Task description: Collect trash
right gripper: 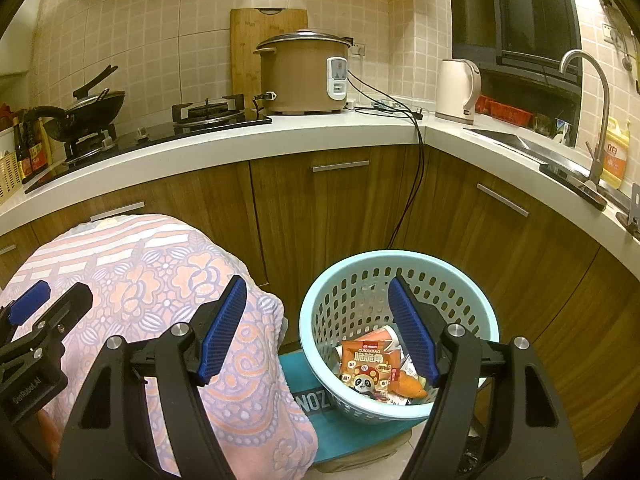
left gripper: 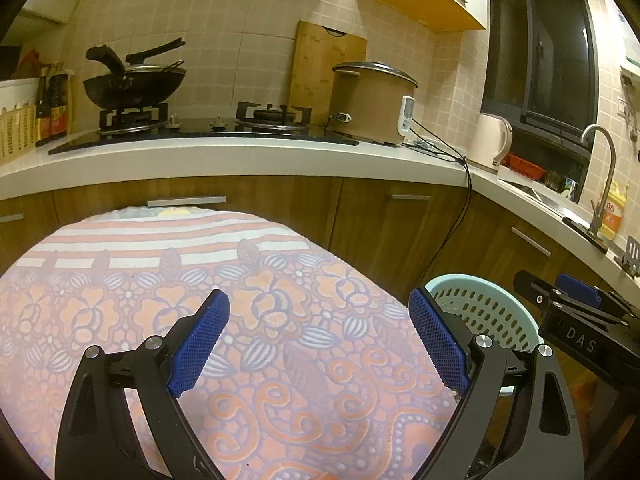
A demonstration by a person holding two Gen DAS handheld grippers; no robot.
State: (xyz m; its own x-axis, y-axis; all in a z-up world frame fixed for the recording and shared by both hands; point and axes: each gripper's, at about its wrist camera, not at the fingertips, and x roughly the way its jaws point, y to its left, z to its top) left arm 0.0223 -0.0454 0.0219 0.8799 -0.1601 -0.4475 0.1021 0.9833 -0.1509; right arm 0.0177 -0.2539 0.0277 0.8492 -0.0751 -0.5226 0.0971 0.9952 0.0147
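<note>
A light blue perforated basket point(right gripper: 348, 304) stands on the floor and holds trash: an orange snack packet point(right gripper: 366, 364) with a panda on it and several other wrappers. My right gripper point(right gripper: 318, 328) hangs open above the basket's left rim with nothing between its fingers. My left gripper point(left gripper: 320, 340) is open over a table covered by a pink floral cloth point(left gripper: 160, 280), and nothing lies between its pads. The basket point(left gripper: 484, 308) shows to the right of the left gripper, with the right gripper point(left gripper: 576, 300) beyond it. The left gripper point(right gripper: 32, 308) appears at the left edge of the right wrist view.
Wooden cabinets point(right gripper: 340, 208) under a white counter point(right gripper: 280, 132) run behind the table and basket. On the counter stand a wok point(left gripper: 132, 88), a rice cooker point(right gripper: 304, 76), a kettle point(right gripper: 456, 92) and a sink faucet point(right gripper: 596, 112). A black cable point(right gripper: 412, 184) hangs down. A teal mat point(right gripper: 316, 408) lies under the basket.
</note>
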